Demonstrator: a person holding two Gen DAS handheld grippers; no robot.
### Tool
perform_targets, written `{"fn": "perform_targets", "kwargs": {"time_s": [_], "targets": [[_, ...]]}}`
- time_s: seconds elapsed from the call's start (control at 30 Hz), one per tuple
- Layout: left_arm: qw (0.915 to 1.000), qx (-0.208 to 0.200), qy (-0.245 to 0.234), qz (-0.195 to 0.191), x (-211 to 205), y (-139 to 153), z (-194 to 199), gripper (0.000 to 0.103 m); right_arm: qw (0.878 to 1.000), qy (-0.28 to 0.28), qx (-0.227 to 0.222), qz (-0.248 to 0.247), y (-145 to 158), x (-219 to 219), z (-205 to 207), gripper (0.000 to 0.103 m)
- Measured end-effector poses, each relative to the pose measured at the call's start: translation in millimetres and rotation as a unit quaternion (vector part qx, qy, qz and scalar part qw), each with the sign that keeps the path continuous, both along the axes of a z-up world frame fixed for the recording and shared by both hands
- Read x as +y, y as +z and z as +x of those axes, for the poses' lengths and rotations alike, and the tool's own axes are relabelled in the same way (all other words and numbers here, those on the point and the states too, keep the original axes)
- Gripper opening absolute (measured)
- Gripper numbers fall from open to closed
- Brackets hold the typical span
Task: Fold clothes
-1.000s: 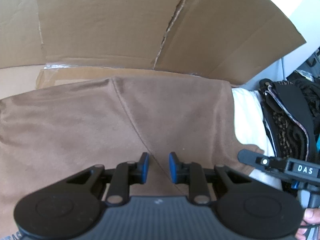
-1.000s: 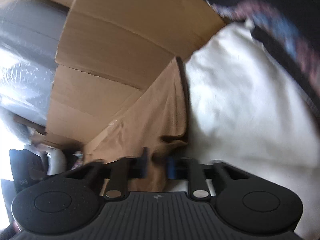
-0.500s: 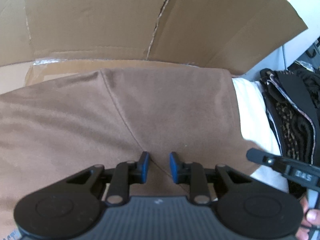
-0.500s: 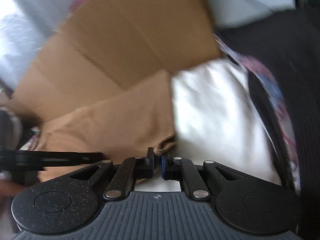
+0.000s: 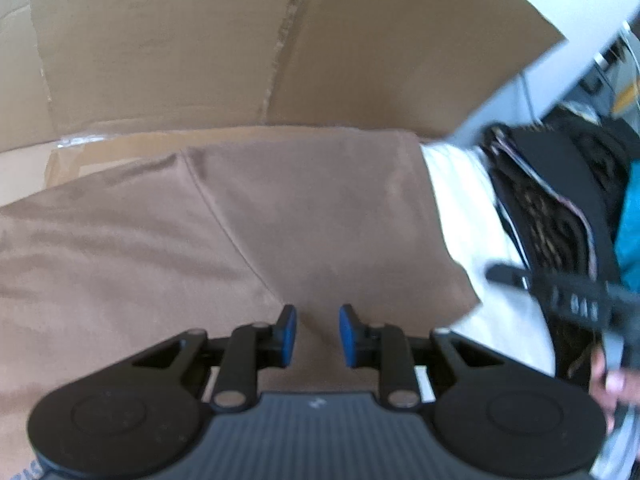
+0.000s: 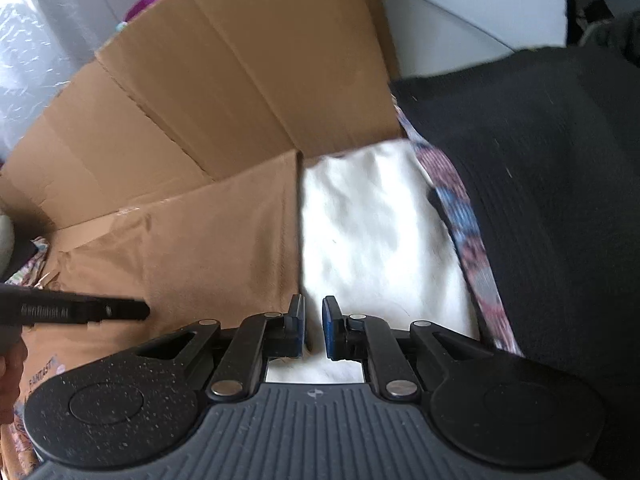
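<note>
A brown garment (image 5: 240,220) lies spread flat on cardboard, with a seam running toward my left gripper (image 5: 317,334). That gripper hovers low over it, open, blue pads apart and nothing pinched. In the right wrist view the brown garment (image 6: 220,248) ends in a straight edge beside a white cloth (image 6: 368,232). My right gripper (image 6: 314,326) sits just over that edge. Its jaws are opening, a narrow gap shows white cloth behind, and nothing is between the pads. The corner lies flat.
Cardboard box flaps (image 5: 200,40) rise behind the garment. A pile of black and patterned clothes (image 5: 560,200) lies to the right of the white cloth (image 5: 464,208), with a large black garment (image 6: 540,160) on it. A hand (image 5: 608,384) grips the right tool.
My right gripper has let go of the brown garment's corner, rolled upright and lifted slightly, its jaws parting. The corner now lies flat. My left gripper has hardly moved.
</note>
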State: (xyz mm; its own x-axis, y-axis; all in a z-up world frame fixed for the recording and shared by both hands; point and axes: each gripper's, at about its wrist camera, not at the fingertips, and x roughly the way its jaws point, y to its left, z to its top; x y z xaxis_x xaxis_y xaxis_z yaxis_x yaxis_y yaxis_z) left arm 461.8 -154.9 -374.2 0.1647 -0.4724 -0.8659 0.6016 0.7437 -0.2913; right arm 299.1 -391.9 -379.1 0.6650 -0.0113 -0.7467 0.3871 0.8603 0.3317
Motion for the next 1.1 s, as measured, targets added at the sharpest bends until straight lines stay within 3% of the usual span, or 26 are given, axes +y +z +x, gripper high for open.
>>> {"fn": "perform_targets", "kwargs": {"time_s": [0.17,0.23,0.27,0.5,0.63,0.87,1.1], "targets": [[0.9995,0.018,-0.023,-0.012,4,-4,-22,0.024,0.999,0.047,-0.011,0.005,16,4,11,0.016],[0.9992,0.025,-0.028,-0.013,1,-11,-29,0.024,0.998,0.064,-0.009,0.003,19,11,21,0.034],[0.9991,0.029,-0.027,-0.013,1,-15,-31,0.024,0.997,0.073,-0.005,-0.001,19,15,26,0.037],[0.9977,0.053,-0.024,-0.034,23,-18,-48,0.024,0.992,0.113,0.054,-0.028,5,39,48,0.04],[0.9984,0.037,-0.006,-0.042,53,-2,-50,0.024,0.989,0.12,0.069,-0.05,3,46,53,0.04],[0.995,-0.002,0.091,-0.041,151,43,-23,0.025,0.982,0.156,0.065,-0.083,43,65,54,0.043],[0.9798,-0.041,0.196,-0.001,266,96,-3,0.028,0.977,0.181,0.064,-0.094,100,92,62,0.045]]}}
